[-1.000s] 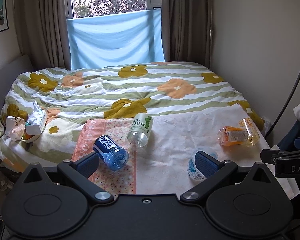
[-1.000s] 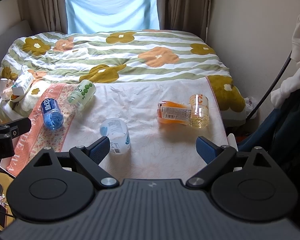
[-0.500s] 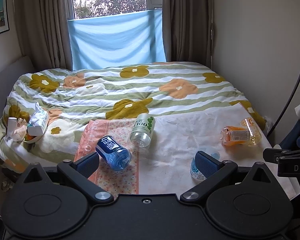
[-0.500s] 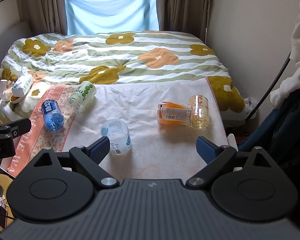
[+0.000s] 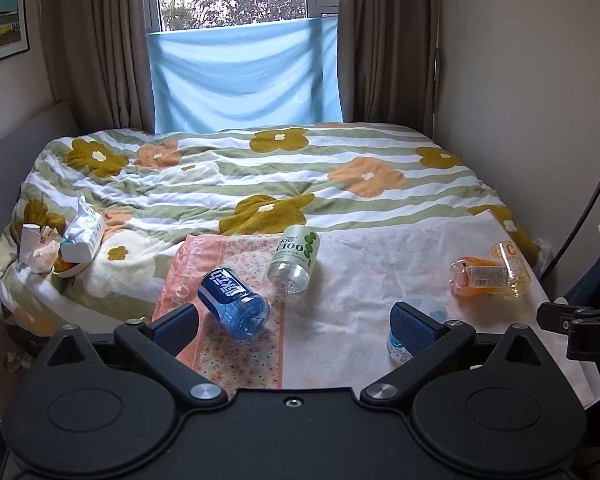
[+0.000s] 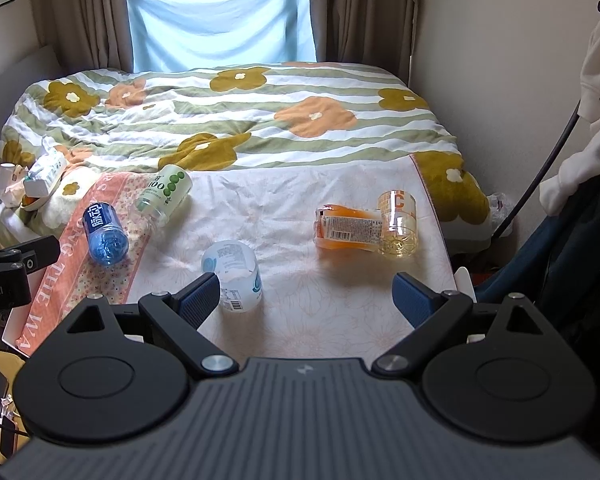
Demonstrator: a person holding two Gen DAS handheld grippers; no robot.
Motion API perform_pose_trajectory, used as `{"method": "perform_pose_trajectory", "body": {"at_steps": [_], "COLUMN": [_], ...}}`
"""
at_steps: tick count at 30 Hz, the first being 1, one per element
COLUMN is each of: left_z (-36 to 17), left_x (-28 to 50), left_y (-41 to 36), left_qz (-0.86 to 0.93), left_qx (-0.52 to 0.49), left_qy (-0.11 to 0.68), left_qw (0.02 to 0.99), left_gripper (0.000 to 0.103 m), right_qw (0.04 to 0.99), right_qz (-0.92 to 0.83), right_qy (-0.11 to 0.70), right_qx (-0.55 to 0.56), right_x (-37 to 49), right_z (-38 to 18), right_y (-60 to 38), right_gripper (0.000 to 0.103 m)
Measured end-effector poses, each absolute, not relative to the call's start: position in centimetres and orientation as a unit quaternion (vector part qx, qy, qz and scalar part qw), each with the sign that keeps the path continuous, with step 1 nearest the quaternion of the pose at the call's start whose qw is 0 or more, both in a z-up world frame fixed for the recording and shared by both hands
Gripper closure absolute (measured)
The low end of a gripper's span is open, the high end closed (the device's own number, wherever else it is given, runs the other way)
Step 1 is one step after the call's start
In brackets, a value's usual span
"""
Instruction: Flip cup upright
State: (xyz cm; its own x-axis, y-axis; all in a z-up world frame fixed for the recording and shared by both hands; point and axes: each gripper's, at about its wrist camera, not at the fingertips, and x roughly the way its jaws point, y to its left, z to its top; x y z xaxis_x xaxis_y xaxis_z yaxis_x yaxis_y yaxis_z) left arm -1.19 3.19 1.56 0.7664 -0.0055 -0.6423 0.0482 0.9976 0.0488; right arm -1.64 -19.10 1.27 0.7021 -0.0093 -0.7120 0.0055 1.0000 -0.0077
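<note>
Several cut-bottle cups lie on their sides on a pale cloth on the bed. A blue cup (image 5: 233,302) (image 6: 104,234) and a white-green "100" cup (image 5: 295,258) (image 6: 165,194) lie at the left. A white-blue cup (image 6: 234,270) (image 5: 418,322) lies near the front. An orange cup (image 6: 348,227) (image 5: 478,276) touches a clear yellow cup (image 6: 398,224) (image 5: 510,266) at the right. My left gripper (image 5: 294,326) and right gripper (image 6: 306,300) are open and empty, hovering before the bed's near edge.
A tissue pack (image 5: 82,236) and small clutter lie at the bed's left edge. A floral duvet (image 5: 260,172) covers the far bed. A wall and hanging clothes (image 6: 596,80) stand at the right. A pink patterned towel (image 5: 236,320) lies under the blue cup.
Both grippers have tilted or pulled back slightly, so the bed and cups sit a little lower and farther in view. No cup has moved. Both jaws stay open.
</note>
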Motion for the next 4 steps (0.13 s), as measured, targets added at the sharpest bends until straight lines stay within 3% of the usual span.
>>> {"method": "perform_pose_trajectory", "body": {"at_steps": [4], "left_z": [1.65], "left_x": [-1.11], "left_y": [3.27], "left_qz": [-0.017], "left_qx": [0.025], "left_qy": [0.339], "left_qw": [0.940], "left_gripper": [0.000], "right_qw": [0.923], "right_qz": [-0.004], "right_qy": [0.386], "right_qx": [-0.002], "right_x": [-1.65], "right_z": [1.25], "right_y": [-19.12], "right_gripper": [0.000]}}
